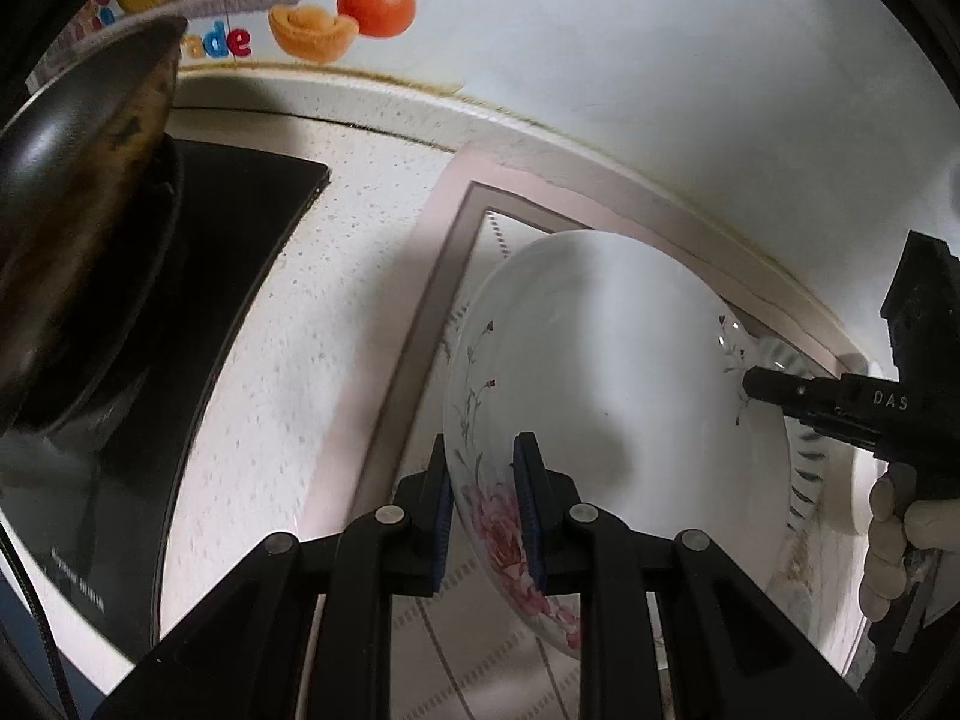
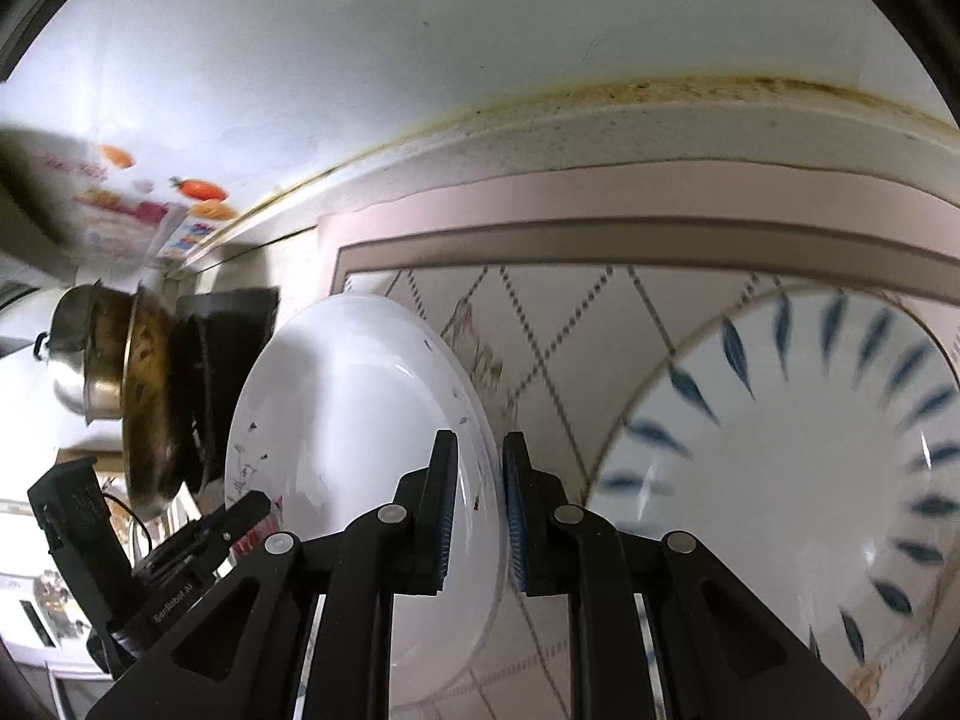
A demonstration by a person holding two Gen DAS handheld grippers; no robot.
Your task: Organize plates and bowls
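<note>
Two grippers share one plate (image 1: 618, 396) above a patterned mat (image 1: 456, 252) on a speckled tabletop (image 1: 300, 324). The left gripper (image 1: 483, 480), its jaws nearly together, pinches the rim at the plate's 7 o'clock in the left wrist view, right on the pink flower print. The right gripper (image 2: 480, 498) is clamped just as narrowly on the opposite rim, which runs between its blue pads in the right wrist view; seen from the left camera it bites the edge at about 3 o'clock. The plate is tilted, seemingly lifted clear of the mat.

A second dish, a bowl (image 2: 798, 468) with blue leaf marks, sits on the mat at 3 o'clock from the right gripper, partly beneath the plate's far edge. A dark pan (image 1: 78, 240) rests on a black cooktop (image 1: 228, 276) at 9 o'clock, well apart from the plate.

The plate looks like glazed ceramic: stiff, fairly heavy for a rim pinch, slick under the pads and likely to chip or shatter if dropped or knocked against the bowl. Opposite rim holds, as here, appear the soundest grip, with pads seated well past the lip so the glaze cannot slide free.
</note>
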